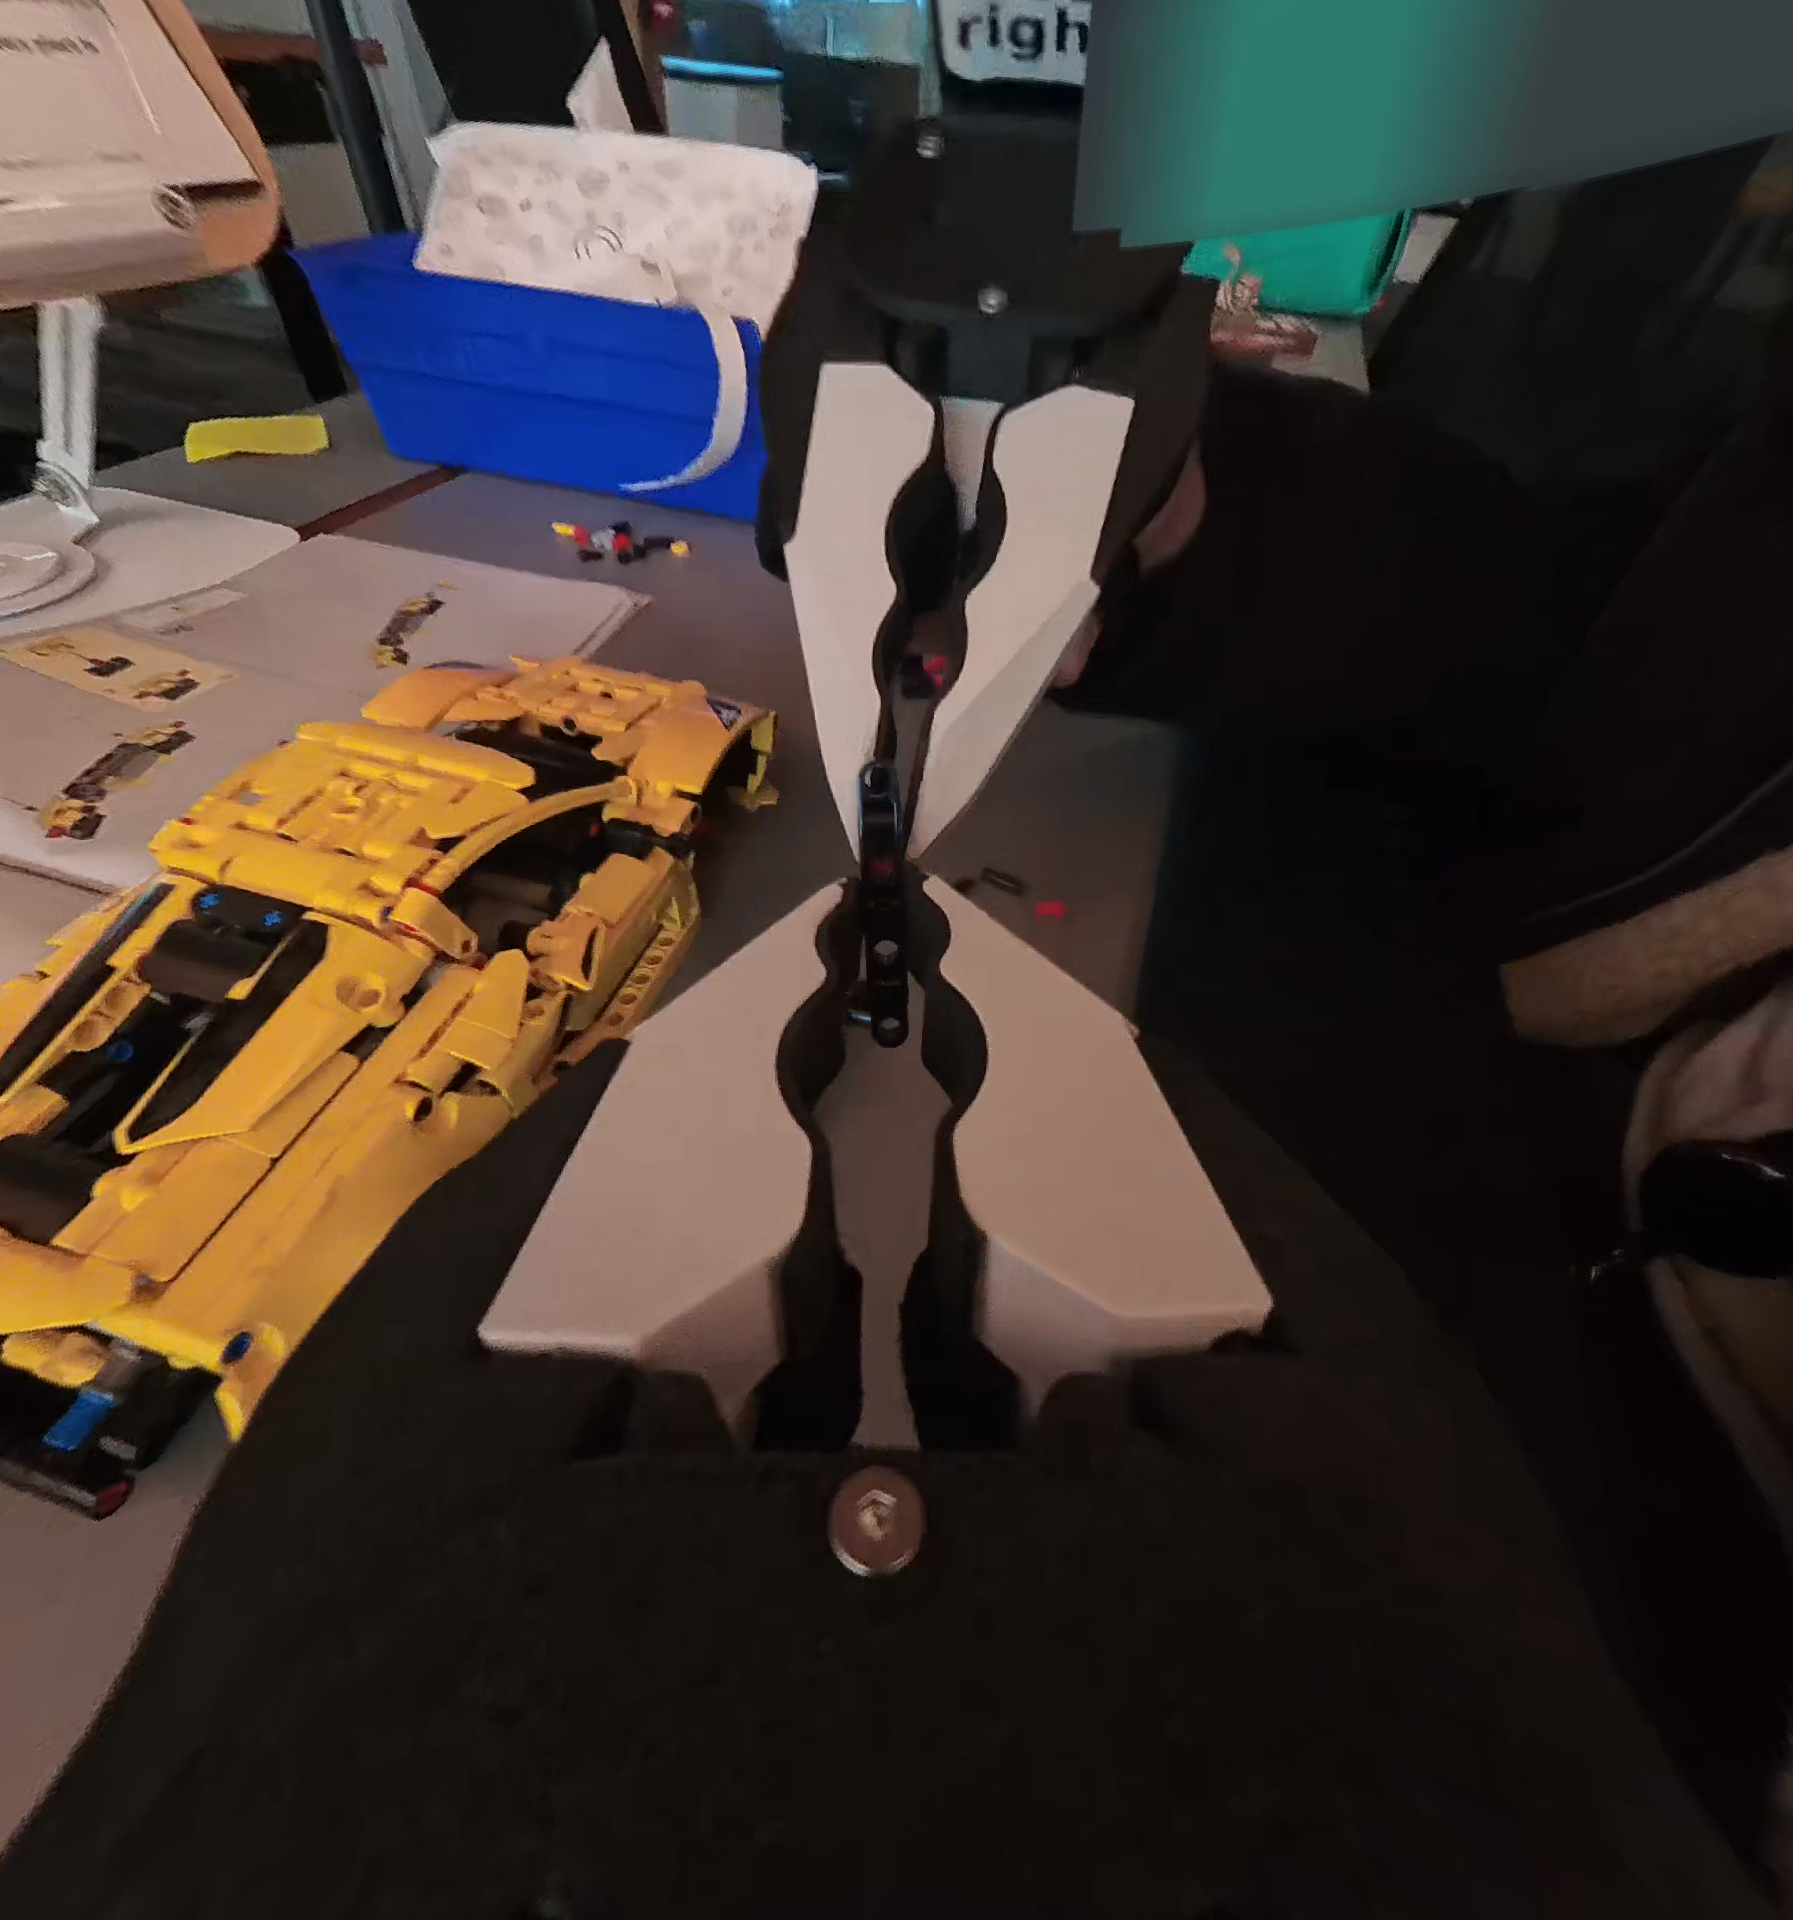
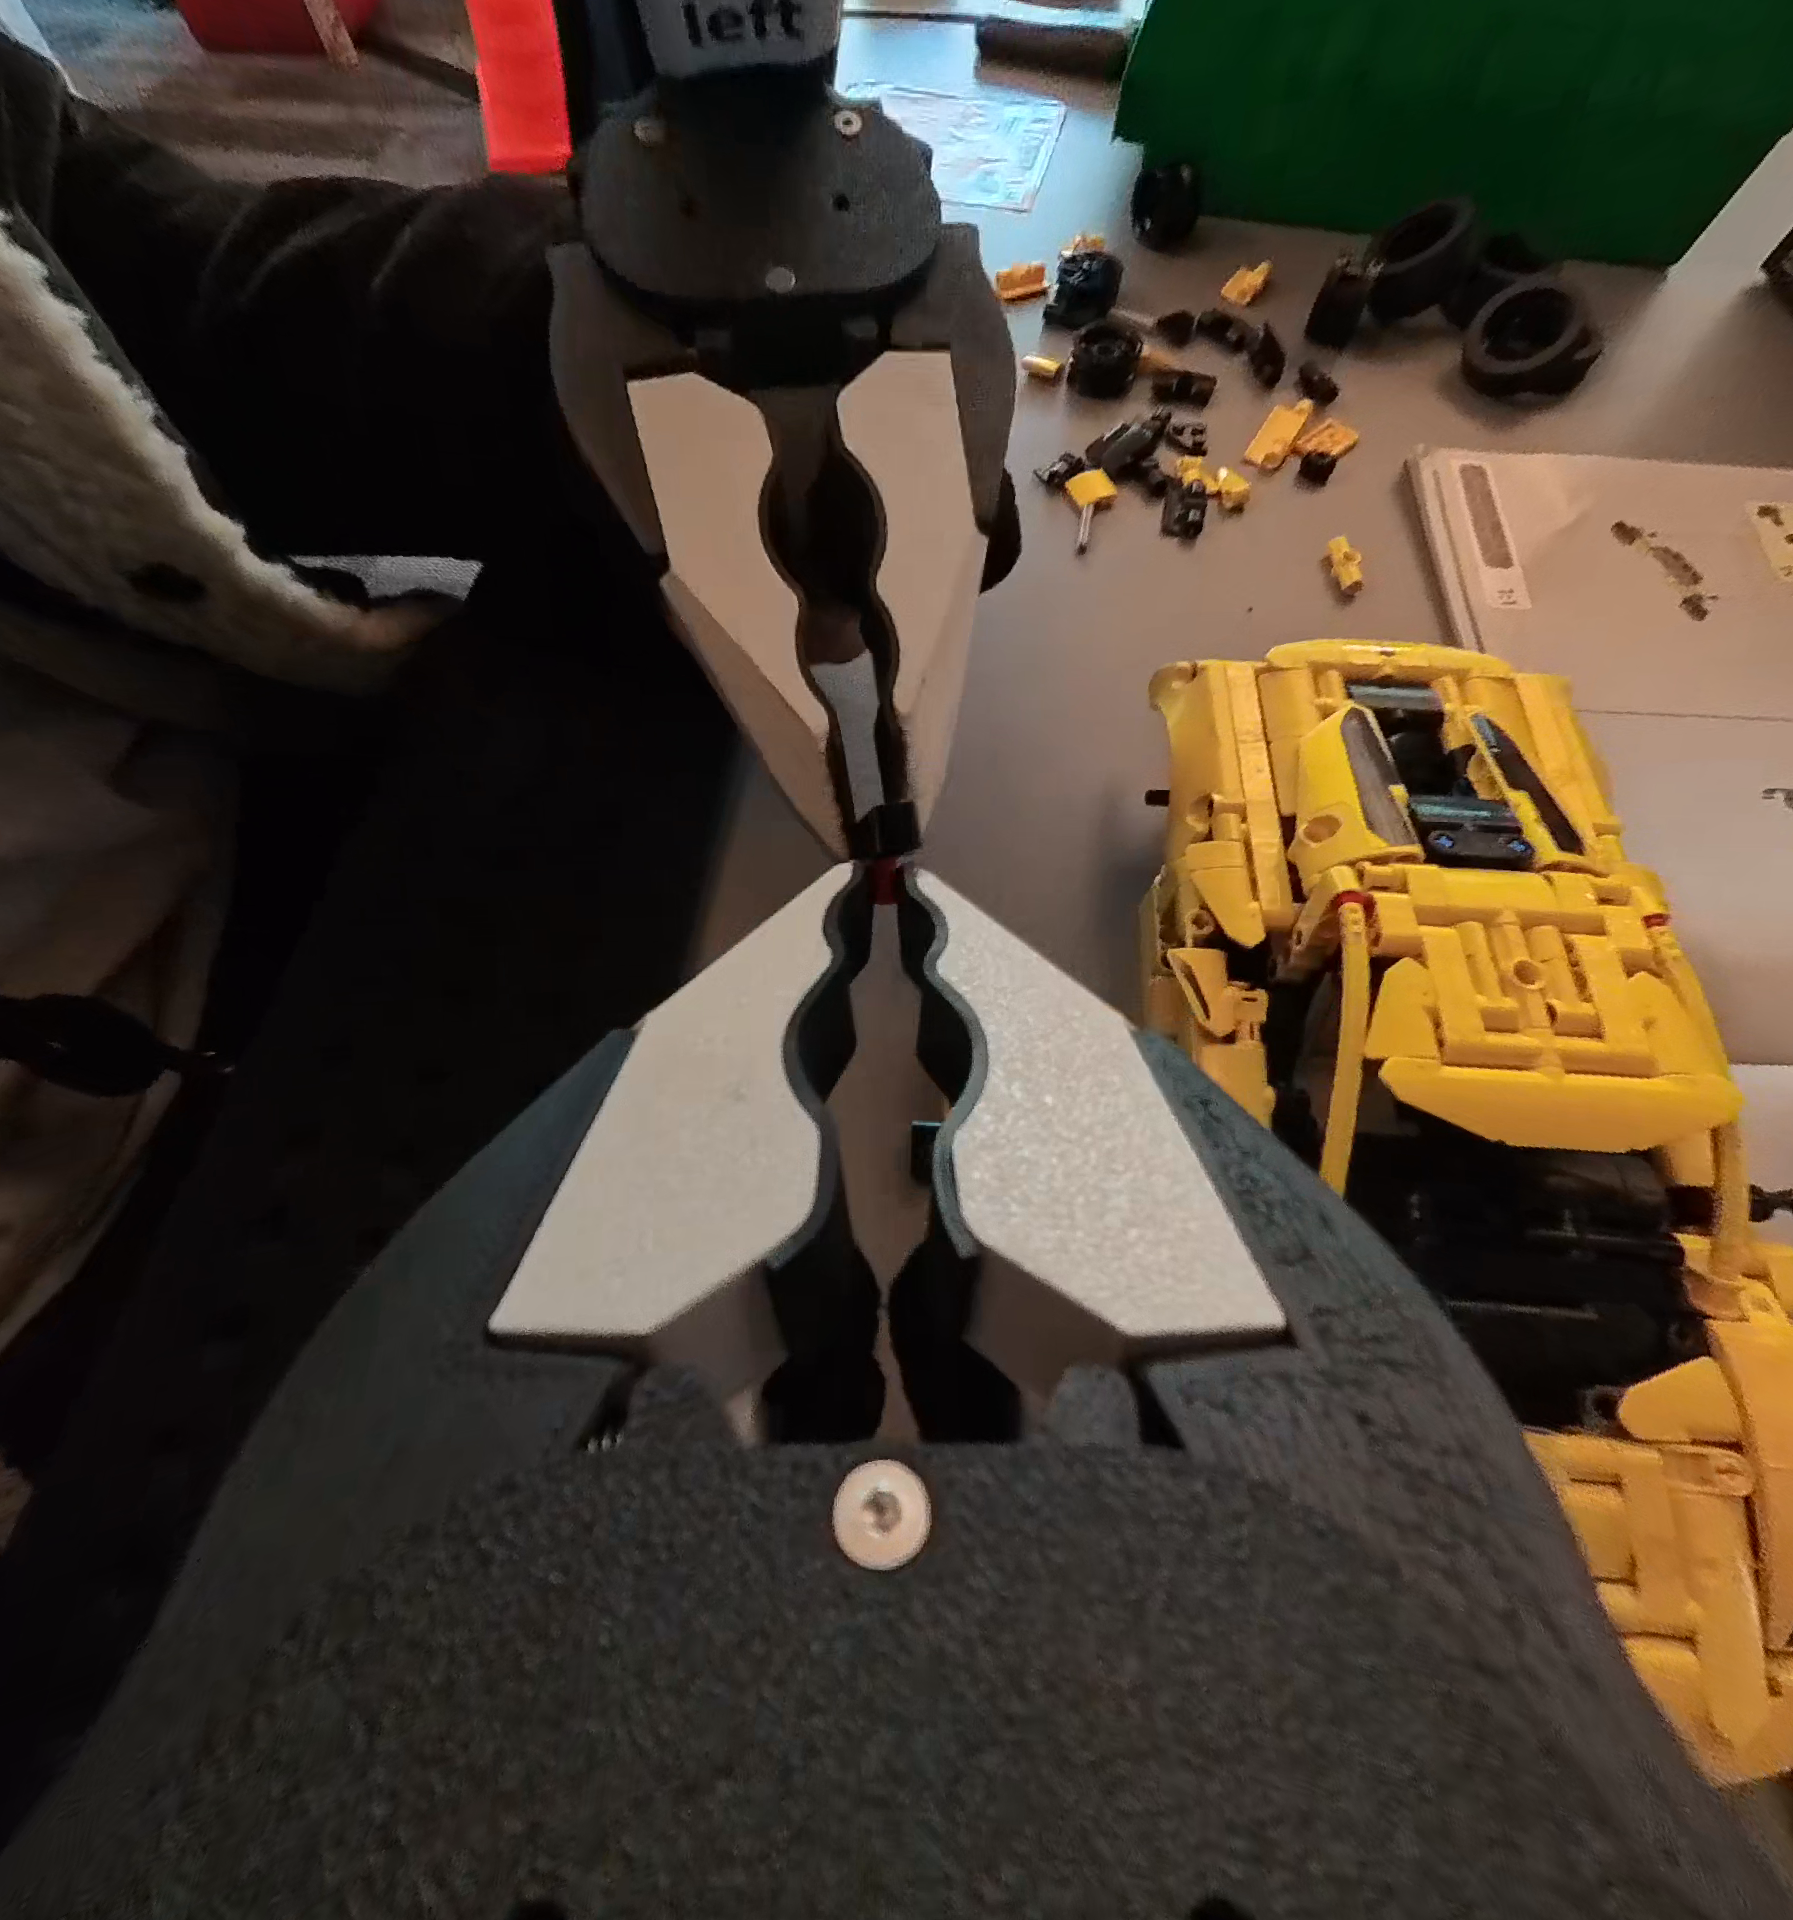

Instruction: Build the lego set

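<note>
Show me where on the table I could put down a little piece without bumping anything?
One bare grey patch lies between the yellow car and the scattered black and yellow pieces, left of the instruction booklet. Another sits between the car and the blue bin, beside a tiny cluster of bits. It is crowded around the loose pieces and tyres.

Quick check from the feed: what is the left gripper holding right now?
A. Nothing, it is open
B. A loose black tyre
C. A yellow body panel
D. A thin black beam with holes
D: in the left wrist view the left gripper is shut on a thin black beam with holes, tip to tip with the right gripper, beside the yellow car.
</note>
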